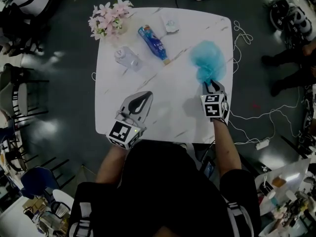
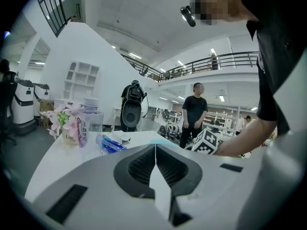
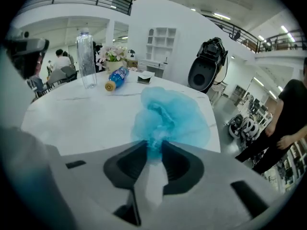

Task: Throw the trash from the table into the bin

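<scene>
- Crumpled light-blue bag (image 1: 208,60): on the table's (image 1: 168,107) right side, near end pinched in your right gripper (image 1: 210,83).
- Blue bottle (image 1: 153,43): lying flat, far end.
- Clear bottle (image 1: 126,57): upright, left of it.

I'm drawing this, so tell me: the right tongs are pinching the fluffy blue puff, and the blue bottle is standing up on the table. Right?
Not quite. The blue bottle lies on its side on the table, as the head view shows. The right tongs do pinch the fluffy blue puff.
</scene>
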`<act>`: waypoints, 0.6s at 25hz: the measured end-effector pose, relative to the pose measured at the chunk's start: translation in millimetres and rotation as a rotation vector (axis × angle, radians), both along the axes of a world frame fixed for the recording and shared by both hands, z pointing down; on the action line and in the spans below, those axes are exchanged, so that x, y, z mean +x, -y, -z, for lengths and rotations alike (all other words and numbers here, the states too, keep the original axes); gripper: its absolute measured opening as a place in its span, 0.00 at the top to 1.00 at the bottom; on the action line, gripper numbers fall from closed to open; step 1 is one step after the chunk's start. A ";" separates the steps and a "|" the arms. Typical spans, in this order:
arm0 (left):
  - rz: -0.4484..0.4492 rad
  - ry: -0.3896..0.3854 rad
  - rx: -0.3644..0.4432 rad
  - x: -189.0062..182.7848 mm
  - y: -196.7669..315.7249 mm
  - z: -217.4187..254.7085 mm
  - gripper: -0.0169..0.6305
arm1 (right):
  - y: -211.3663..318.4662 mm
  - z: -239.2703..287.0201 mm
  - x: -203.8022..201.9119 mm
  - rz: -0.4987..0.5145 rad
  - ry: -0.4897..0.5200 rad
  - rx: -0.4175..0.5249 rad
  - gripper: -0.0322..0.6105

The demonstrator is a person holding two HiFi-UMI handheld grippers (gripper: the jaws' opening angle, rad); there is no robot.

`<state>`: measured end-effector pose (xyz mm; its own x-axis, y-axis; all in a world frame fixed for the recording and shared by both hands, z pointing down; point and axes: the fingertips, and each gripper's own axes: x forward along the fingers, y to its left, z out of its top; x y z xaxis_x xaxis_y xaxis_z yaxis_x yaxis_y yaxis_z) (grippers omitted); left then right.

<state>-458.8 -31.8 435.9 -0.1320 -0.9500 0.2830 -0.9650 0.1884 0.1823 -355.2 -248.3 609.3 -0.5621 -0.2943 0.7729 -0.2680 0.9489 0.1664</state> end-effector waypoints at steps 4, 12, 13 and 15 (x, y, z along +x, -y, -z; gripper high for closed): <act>0.010 0.012 -0.004 2.4 -5.5 1.6 0.95 | -3.4 9.6 2.8 0.019 -0.005 0.054 0.91; -0.013 0.033 0.020 18.2 -6.5 12.8 0.95 | -13.5 52.0 19.1 0.005 0.118 0.085 0.92; -0.019 0.039 0.026 21.9 -5.0 15.6 0.95 | -15.9 59.5 21.4 0.003 0.141 0.088 0.92; -0.029 0.048 0.038 30.0 -2.3 21.6 0.95 | -21.1 75.7 27.2 0.001 0.179 0.099 0.92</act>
<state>-428.9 -29.6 414.3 -0.1163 -0.9635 0.2409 -0.9778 0.1536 0.1423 -327.9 -227.3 533.6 -0.6885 -0.3637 0.6275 -0.3010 0.9304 0.2090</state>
